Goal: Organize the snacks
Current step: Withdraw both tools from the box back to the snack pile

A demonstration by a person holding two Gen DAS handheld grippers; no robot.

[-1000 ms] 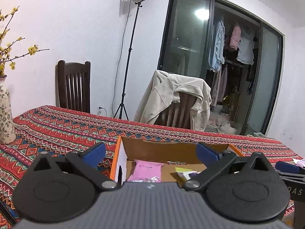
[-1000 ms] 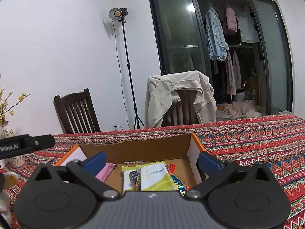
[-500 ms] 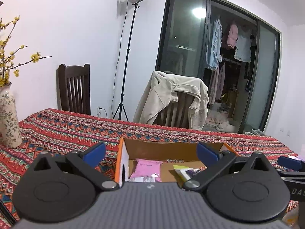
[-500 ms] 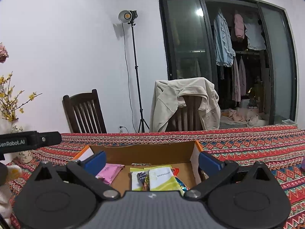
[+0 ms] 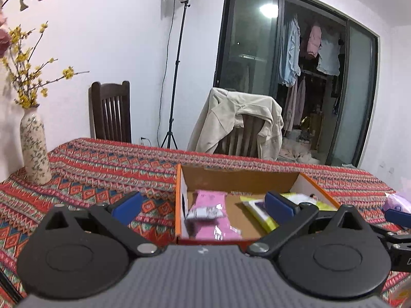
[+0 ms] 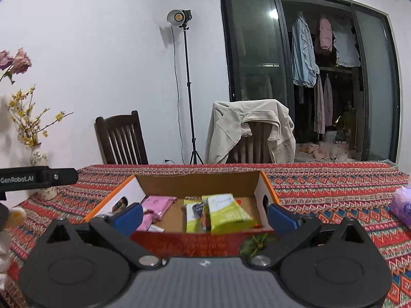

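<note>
- Left gripper [image 5: 203,206]: jaws wide apart, empty, hanging just short of the box [image 5: 239,179].
- Right gripper [image 6: 204,215]: also spread, nothing held, facing the same box from its near side.
- Snacks are in the box: pink packs [image 6: 158,205] on the left, green packs [image 6: 226,211] on the right, overlapping.
- One purple pack [image 6: 403,206] sits out on the cloth [image 6: 334,187], well right of the box.
- Risk: the purple pack gets skipped; it sits at the frame edge.
- Risk: a low reach clips the box wall and shoves it.
</note>
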